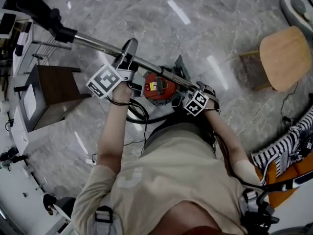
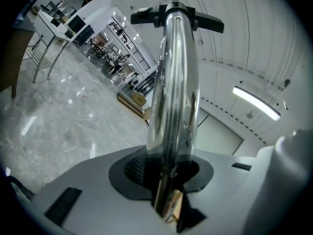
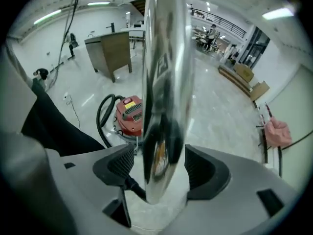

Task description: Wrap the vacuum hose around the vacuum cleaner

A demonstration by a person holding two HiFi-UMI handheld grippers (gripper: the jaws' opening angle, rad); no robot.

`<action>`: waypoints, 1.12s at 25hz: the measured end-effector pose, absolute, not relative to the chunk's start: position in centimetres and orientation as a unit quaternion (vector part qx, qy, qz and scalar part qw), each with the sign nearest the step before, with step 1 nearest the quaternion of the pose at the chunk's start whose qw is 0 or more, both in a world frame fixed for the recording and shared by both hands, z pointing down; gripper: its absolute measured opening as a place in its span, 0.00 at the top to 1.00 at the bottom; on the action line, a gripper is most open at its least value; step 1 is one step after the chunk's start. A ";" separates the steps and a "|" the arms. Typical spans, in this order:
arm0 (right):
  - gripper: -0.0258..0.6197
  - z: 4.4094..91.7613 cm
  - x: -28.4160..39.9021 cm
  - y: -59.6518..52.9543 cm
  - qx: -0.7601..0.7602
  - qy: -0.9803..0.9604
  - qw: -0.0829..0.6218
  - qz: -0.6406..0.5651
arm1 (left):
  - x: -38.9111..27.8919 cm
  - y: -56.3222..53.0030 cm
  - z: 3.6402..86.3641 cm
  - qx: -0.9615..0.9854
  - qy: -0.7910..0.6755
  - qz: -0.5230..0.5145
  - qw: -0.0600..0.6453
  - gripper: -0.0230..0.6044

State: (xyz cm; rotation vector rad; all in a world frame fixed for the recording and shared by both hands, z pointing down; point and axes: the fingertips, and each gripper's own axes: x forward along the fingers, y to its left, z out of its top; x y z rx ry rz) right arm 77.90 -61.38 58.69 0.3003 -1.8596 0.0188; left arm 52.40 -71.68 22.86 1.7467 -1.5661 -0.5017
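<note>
Item: canister vacuum cleaner [image 1: 157,88], red, standing on the marble floor [image 1: 205,28] at the centre of the head view, just ahead of the person. Hose [image 1: 139,114]: black, in a loose loop on the floor at seven o'clock of the canister, not yet wound round the body. Wand [image 1: 98,44]: chrome tube, running from just above the canister out toward ten o'clock and ending in a black floor head [image 1: 34,9]. Left gripper [image 1: 128,55]: its fingers are clamped on the wand partway along, with both pads pressed to the tube. Right gripper [image 1: 188,92]: at the canister end of the wand, at three o'clock of the canister. Its fingers straddle the tube but stand apart, with a gap on either side and no pressure. Surroundings: dark cabinet [image 1: 54,89] at nine o'clock and a wooden chair [image 1: 286,58] at two o'clock, both well apart from the work. Hazards, as judged: the wand appears to hang on the one left-hand grip. The weight of the far head could turn the smooth tube in the pads or let it slide, dropping it onto the canister or the floor. The slack hose lies near the person's feet and could snag or kink if pulled round too fast.
</note>
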 end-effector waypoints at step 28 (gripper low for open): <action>0.78 50.4 71.4 -85.6 -0.011 -0.700 0.617 -0.360 | 37.1 -61.5 36.4 0.402 -0.656 -0.487 0.414 0.86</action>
